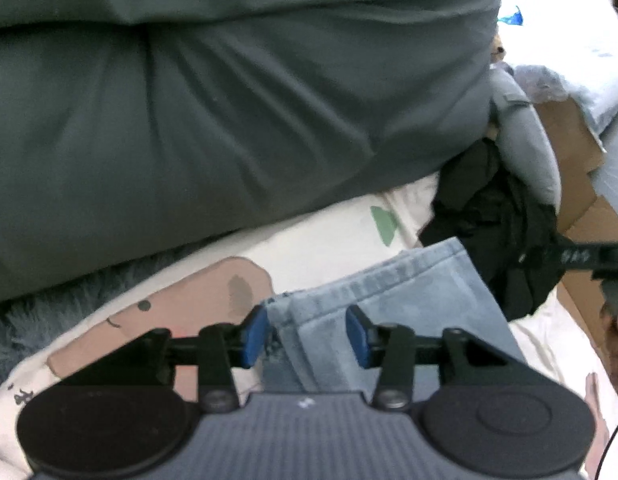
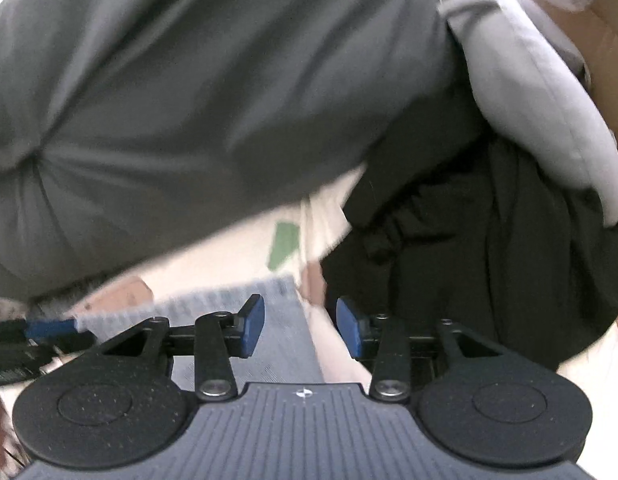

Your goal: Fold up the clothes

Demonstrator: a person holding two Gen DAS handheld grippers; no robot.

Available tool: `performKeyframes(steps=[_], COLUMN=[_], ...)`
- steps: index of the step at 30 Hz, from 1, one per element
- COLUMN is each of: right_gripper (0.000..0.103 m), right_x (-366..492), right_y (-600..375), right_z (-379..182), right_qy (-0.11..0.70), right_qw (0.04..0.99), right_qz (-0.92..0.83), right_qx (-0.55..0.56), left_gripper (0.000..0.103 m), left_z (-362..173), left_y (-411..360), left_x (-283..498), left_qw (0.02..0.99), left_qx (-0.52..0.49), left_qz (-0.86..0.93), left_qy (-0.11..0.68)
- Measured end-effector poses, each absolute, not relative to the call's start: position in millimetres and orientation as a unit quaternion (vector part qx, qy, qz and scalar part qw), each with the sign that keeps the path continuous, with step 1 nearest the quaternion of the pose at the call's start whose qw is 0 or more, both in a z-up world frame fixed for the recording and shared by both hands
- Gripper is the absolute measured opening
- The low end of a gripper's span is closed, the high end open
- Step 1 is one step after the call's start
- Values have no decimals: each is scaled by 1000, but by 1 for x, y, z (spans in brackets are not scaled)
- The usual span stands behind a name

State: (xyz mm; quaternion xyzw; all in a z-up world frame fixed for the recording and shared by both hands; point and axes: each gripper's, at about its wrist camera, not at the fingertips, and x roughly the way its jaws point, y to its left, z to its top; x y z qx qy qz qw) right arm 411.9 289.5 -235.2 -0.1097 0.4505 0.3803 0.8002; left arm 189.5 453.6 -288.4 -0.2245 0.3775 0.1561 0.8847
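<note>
Folded light blue jeans [image 1: 393,300] lie on a cream printed sheet [image 1: 321,244]. My left gripper [image 1: 307,334] hovers low over their near end. Its blue pads [image 1: 255,336] stand apart, with a fold of denim between them and no visible pinch. In the right wrist view, the jeans [image 2: 269,320] run under my right gripper [image 2: 301,328]. That gripper is open, and the jeans' right edge passes between its fingers. A blue fingertip of the left gripper [image 2: 49,328] shows at the left edge. The right gripper's black frame [image 1: 581,258] shows at the right edge of the left wrist view.
A big dark grey-green duvet [image 1: 229,100] fills the far side. A crumpled black garment [image 1: 497,232] lies just right of the jeans, below a light grey cushion [image 1: 525,132]. A cardboard box [image 1: 569,136] stands at the right, and a fluffy grey-blue blanket [image 1: 37,312] at the left.
</note>
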Motion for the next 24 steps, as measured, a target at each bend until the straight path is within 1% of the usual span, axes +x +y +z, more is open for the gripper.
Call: performKeyframes(steps=[1,2,4,7,9,11,13,14,15,20,24], right_gripper=[47,47,47,47,47,47,34,7,3,2,2], right_x=[413,413,415,416,417,420,420,419,418,412,413], right_y=[288,286,285,291,294,297,300,300,300,296,302], right_z=[-239,-243,-251,-262,-269,-275,-280,-279,-279,-263,-262], right_qy=[456,461,473,485,493,501,502,496,490,456,449], right_qw=[798,795,788,778,772,765,764,770,776,790,796], right_qz=[380,379,383,390,396,402,403,399,396,406,400], right_qx=[-107,-105,-96,-86,-69,-46,-34,-36,-37,-44,-59], left_gripper=[45,38,29,22,21,15,11,10,10,8,8], left_z=[-288,-288,-288,-289,-290,-292,-293,-292,-290,-287,-299], left_y=[453,452,451,450,452,454,455,455,454,452,459], left_x=[191,193,196,200,199,199,198,196,194,191,197], left_qw=[885,884,883,881,878,875,875,876,879,883,881], left_qx=[-224,-227,-229,-225,-230,-233,-234,-233,-231,-229,-232], left_qz=[155,155,156,160,165,168,170,172,176,190,192], left_qy=[377,378,379,383,386,389,388,385,379,362,364])
